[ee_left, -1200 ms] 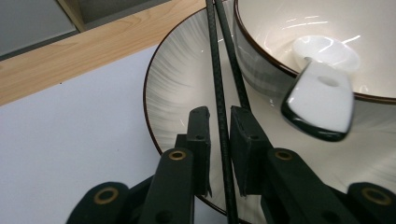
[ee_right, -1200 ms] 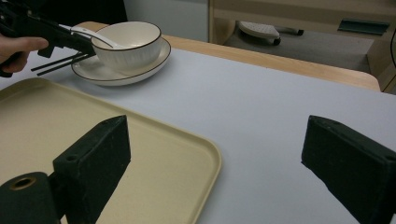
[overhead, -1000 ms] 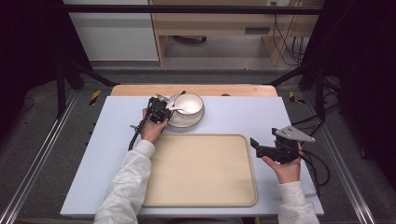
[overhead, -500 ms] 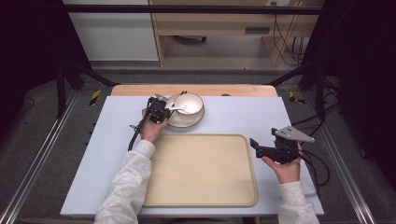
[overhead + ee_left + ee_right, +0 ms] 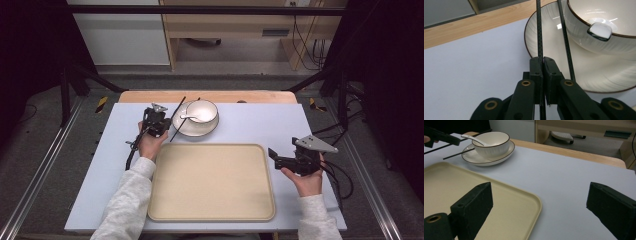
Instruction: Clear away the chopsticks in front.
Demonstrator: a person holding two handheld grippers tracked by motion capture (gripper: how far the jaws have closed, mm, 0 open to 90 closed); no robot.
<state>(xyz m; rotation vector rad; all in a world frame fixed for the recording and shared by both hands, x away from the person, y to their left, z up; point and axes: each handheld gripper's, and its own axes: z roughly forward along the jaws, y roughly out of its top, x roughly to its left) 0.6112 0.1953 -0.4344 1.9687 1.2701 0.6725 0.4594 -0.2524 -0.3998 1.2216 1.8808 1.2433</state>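
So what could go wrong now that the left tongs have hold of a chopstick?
The left tongs pinch just one chopstick; the second chopstick lies loose beside it on the plate and may roll off. The thin stick could also twist in the grip or knock the bowl and spoon.

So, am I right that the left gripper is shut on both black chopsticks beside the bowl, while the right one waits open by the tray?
Not quite: the left gripper is shut on just one chopstick. The left gripper view shows the second chopstick running free outside the jaws, over the plate. The rest holds: the bowl is beside them, and the right gripper waits open by the tray.
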